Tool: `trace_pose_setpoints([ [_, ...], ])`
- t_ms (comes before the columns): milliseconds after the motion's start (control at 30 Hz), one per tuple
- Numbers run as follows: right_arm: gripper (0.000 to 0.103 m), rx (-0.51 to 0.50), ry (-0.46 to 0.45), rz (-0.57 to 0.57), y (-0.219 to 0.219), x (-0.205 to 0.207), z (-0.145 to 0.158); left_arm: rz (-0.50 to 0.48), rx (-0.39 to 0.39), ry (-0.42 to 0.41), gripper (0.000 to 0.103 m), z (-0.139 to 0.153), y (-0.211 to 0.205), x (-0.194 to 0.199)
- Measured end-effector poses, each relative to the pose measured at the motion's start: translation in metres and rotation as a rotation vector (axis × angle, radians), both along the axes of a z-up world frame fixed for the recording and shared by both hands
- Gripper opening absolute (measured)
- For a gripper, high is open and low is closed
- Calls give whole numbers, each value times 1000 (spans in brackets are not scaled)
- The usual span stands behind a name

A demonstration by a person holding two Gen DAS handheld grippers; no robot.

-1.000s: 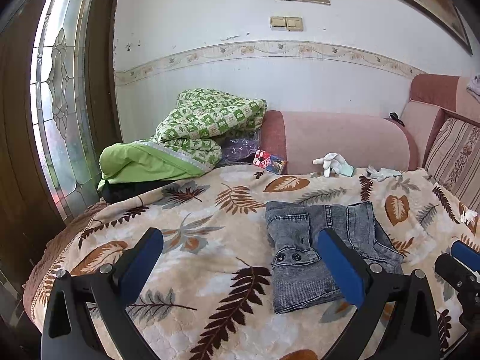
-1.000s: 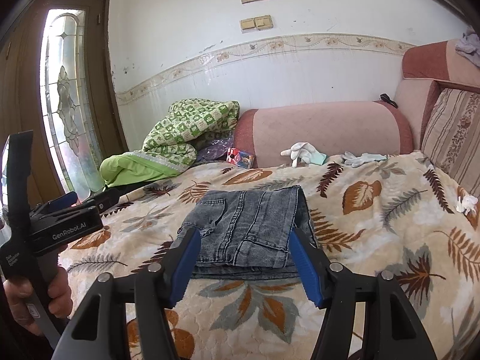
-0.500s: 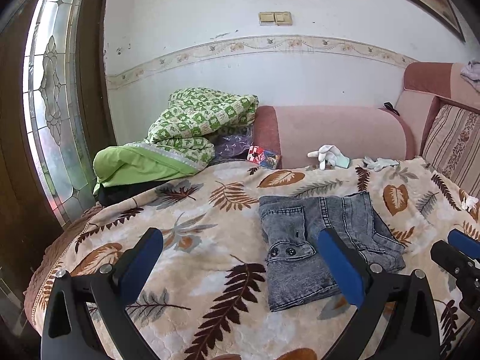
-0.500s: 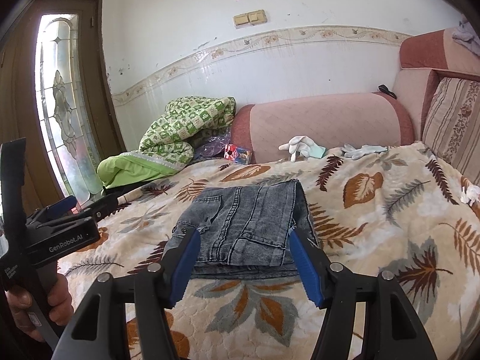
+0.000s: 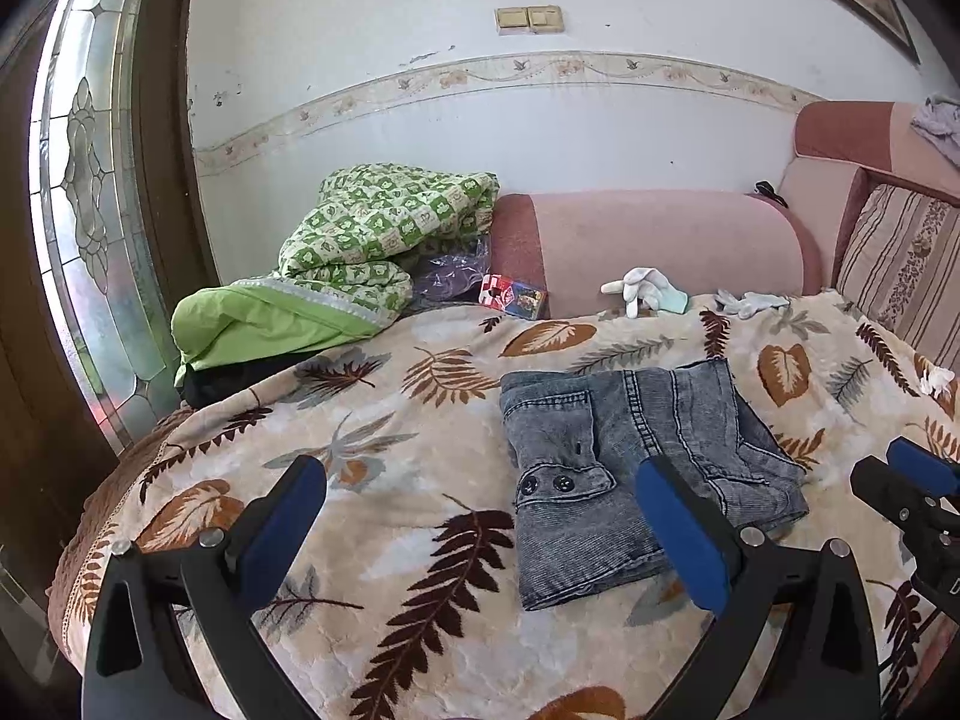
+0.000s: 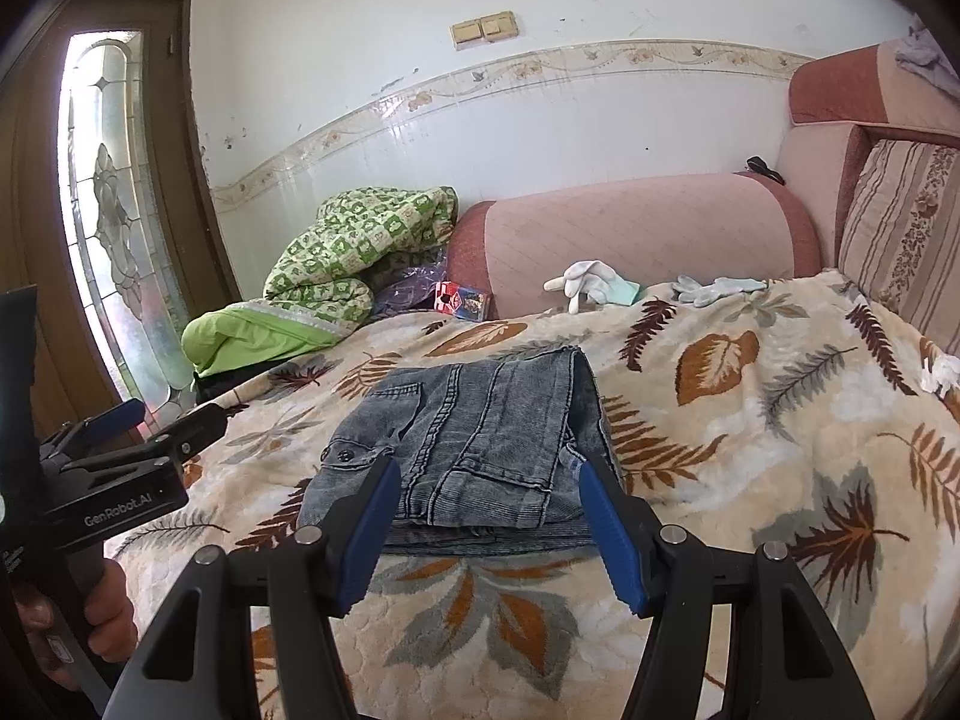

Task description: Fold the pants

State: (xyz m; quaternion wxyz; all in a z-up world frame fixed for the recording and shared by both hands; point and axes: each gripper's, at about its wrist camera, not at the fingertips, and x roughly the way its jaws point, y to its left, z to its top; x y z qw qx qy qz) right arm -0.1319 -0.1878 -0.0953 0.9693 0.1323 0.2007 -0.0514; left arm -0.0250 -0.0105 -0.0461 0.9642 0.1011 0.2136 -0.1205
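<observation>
Pants (image 6: 474, 450) lie folded on bed (image 6: 750, 432), directly ahead of right hand-held gripper (image 6: 489, 531); left hand-held gripper (image 5: 480, 531) offset; both released, empty.

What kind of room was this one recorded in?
Likely a home living room: a pink sofa under a leaf-print blanket, a folded quilt, and a stained-glass door.
</observation>
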Motion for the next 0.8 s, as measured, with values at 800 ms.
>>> trace_pose_setpoints([
  [800,66,-71,13,1,-7,7,-3,-40,88,70,103,-27,-24,7],
])
